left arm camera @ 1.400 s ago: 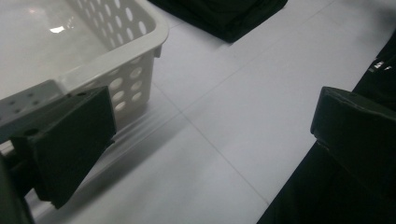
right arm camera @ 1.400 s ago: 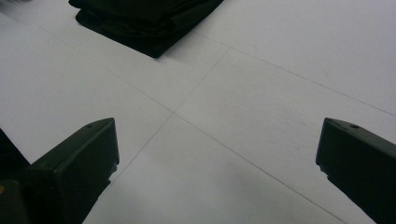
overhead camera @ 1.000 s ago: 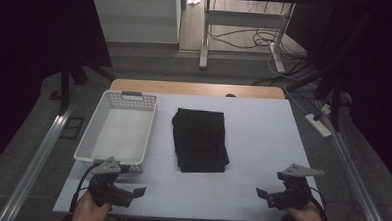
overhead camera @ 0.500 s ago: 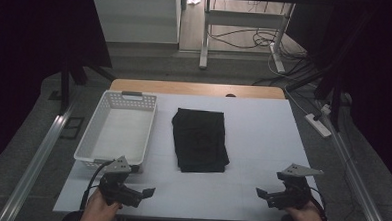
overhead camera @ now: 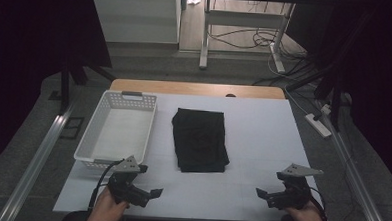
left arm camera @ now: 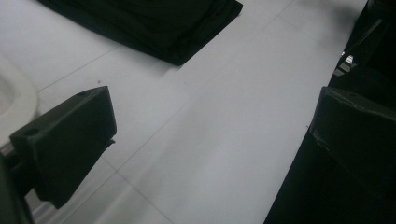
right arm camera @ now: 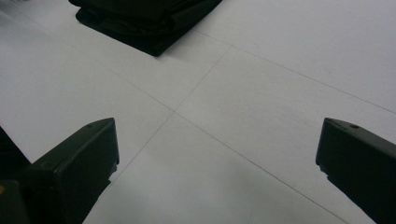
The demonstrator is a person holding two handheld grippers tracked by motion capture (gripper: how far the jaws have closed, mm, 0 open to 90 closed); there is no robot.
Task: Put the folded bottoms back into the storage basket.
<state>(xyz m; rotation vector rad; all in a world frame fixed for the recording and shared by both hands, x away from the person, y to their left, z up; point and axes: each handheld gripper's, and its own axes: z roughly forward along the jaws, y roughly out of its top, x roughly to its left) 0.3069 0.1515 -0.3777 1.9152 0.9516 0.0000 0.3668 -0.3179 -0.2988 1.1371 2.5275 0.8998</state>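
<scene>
A folded black cloth lies flat in the middle of the white table. My left gripper hovers near the front edge, in front of and to the left of the cloth. It is open and empty, pointing right. My right gripper sits near the front right corner, also open and empty, pointing left. In the left gripper view the wide-spread jaws of the left gripper frame bare table, with the cloth beyond. The right gripper view has the right gripper open over bare table, the cloth's corner ahead.
A white slotted basket stands empty at the left of the table, just behind my left hand; its rim edges the left gripper view. Beyond the table are a dark floor, cables and a power strip.
My left gripper has slid to the right along the front edge, from in front of the basket toward the cloth. The right gripper has stayed put.
</scene>
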